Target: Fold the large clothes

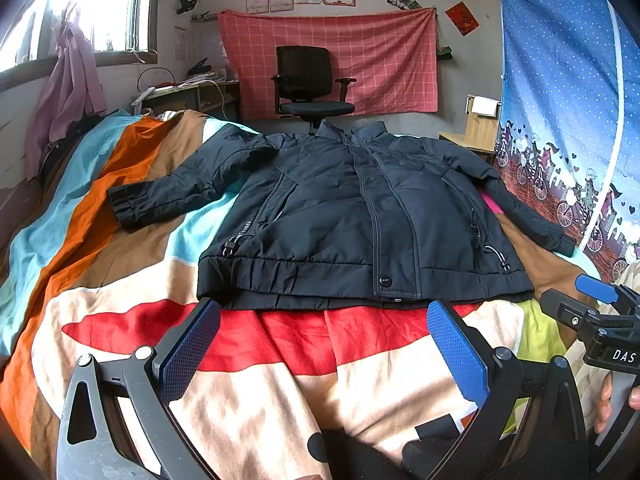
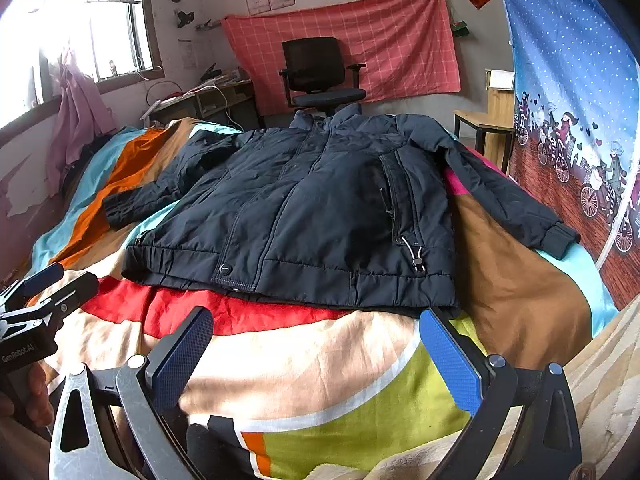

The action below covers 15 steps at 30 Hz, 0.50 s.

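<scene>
Jacket (image 1: 360,208) lies face up and zipped on the striped blanket (image 1: 120,280), sleeves spread, hem nearest both grippers. Left gripper (image 1: 324,340) and right gripper (image 2: 316,344) hover short of it, jaws wide, holding nothing. Thick padding may slip from a shallow pinch; the right sleeve (image 2: 516,204) could slide off the bed edge. Nothing blocks the way.

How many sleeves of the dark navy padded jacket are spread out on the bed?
2: the left sleeve lies over the orange and teal stripes, and the right sleeve reaches toward the blue curtain.
</scene>
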Available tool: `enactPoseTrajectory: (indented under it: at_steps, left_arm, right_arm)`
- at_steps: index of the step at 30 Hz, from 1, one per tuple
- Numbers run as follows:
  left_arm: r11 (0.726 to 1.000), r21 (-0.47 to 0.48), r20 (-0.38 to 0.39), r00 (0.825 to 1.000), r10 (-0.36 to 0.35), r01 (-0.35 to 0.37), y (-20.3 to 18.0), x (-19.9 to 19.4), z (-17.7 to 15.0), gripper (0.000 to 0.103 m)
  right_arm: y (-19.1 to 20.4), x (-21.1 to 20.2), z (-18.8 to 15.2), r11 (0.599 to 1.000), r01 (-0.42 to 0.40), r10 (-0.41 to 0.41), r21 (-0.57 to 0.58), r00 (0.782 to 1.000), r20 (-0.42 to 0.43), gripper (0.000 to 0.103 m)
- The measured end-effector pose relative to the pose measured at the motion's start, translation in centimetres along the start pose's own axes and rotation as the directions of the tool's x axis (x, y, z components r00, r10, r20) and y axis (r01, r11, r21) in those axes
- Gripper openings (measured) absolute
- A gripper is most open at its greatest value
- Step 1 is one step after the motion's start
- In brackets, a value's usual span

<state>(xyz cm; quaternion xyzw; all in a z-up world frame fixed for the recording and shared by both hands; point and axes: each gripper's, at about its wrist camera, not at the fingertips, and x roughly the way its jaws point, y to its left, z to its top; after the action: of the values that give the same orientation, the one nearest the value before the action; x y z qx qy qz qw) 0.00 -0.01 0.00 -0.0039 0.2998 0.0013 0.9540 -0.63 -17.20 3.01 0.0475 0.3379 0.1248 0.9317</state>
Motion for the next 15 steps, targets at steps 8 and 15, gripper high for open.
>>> enactPoseTrajectory:
  at_steps: [8,15]
  left_arm:
    - [1.000,0.000,0.000,1.000,0.000,0.000,0.00,0.01,0.01,0.101]
    - [1.000,0.001,0.001,1.000,0.002,-0.002,0.00,0.00,0.00,0.101]
  right_arm:
    - [-0.08,0.01,-0.04,1.000,0.000,0.000,0.003,1.000,0.002,0.103]
    - [-0.04,0.00,-0.08,1.000,0.000,0.000,0.005,1.000,0.003,0.103]
